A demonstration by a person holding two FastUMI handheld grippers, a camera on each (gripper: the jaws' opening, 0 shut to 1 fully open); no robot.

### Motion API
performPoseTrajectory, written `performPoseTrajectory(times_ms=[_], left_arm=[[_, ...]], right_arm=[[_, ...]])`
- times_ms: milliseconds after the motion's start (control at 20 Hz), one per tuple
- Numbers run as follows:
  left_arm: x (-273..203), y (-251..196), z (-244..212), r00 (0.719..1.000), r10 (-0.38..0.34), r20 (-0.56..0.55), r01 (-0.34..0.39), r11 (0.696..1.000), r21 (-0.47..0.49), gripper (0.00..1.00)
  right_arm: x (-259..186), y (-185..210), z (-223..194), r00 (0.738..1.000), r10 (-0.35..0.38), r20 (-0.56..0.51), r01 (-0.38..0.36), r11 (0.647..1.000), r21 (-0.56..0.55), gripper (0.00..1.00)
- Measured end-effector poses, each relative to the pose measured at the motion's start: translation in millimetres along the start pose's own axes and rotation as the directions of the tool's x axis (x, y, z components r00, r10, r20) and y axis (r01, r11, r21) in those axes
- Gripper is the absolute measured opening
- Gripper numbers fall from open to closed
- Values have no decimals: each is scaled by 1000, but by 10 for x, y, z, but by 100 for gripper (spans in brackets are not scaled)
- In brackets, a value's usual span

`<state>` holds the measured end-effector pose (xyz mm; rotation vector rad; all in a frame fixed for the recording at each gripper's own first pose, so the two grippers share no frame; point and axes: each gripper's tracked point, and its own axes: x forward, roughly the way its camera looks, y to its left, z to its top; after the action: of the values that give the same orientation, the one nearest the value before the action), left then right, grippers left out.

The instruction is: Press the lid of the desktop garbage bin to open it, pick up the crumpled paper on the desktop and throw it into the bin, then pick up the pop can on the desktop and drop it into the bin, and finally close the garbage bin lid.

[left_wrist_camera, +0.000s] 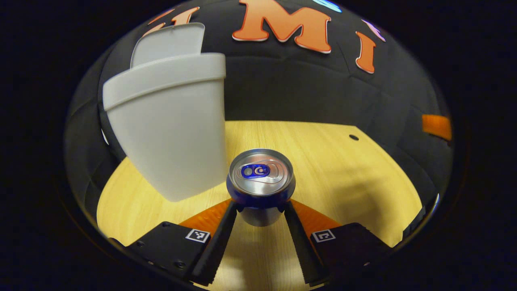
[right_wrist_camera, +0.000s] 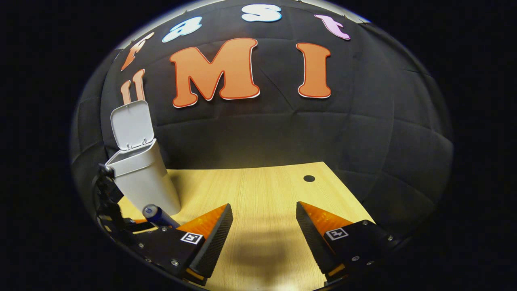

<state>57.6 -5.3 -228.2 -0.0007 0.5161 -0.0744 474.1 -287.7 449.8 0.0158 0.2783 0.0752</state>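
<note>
The pop can is seen in the left gripper view held off the wooden desktop, its silver top with the blue tab facing the camera and its shadow cast on the wood below. It is clamped between the two fingers of the left gripper, which press on its body from either side just under the top rim. Just beside the can, to its left in this view, the white garbage bin is found, with its lid raised behind the rim. Whether the can touches the bin's wall cannot be told.

In the right gripper view the bin is seen farther off at the left edge of the desktop, its lid swung up and open. The can is seen at the foot of the bin, tilted, with the left gripper partly seen at the edge. The fingers of the right gripper are spread apart over bare wood, with nothing held between them. A small dark hole is seen in the desktop near the far right corner.
</note>
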Motion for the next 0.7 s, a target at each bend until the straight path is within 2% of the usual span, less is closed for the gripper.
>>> performPoseTrajectory(times_ms=[150,300,400,500,700], left_arm=[[-509,122,683,996,14,85,-10,998,-57,76],[-1055,410,1374,979,51,199,-25,991,-130,75],[-1197,661,1626,970,104,218,-67,983,-168,75],[-1257,891,1762,965,164,206,-128,976,-175,75],[-865,1144,1705,968,211,134,-187,967,-171,75]], right_arm=[[28,151,122,999,36,25,-36,999,13,94],[58,336,295,995,83,55,-85,996,29,94],[45,448,373,990,115,77,-119,992,40,94],[67,572,463,986,141,93,-146,988,47,94],[108,694,538,982,151,113,-159,986,58,94]])
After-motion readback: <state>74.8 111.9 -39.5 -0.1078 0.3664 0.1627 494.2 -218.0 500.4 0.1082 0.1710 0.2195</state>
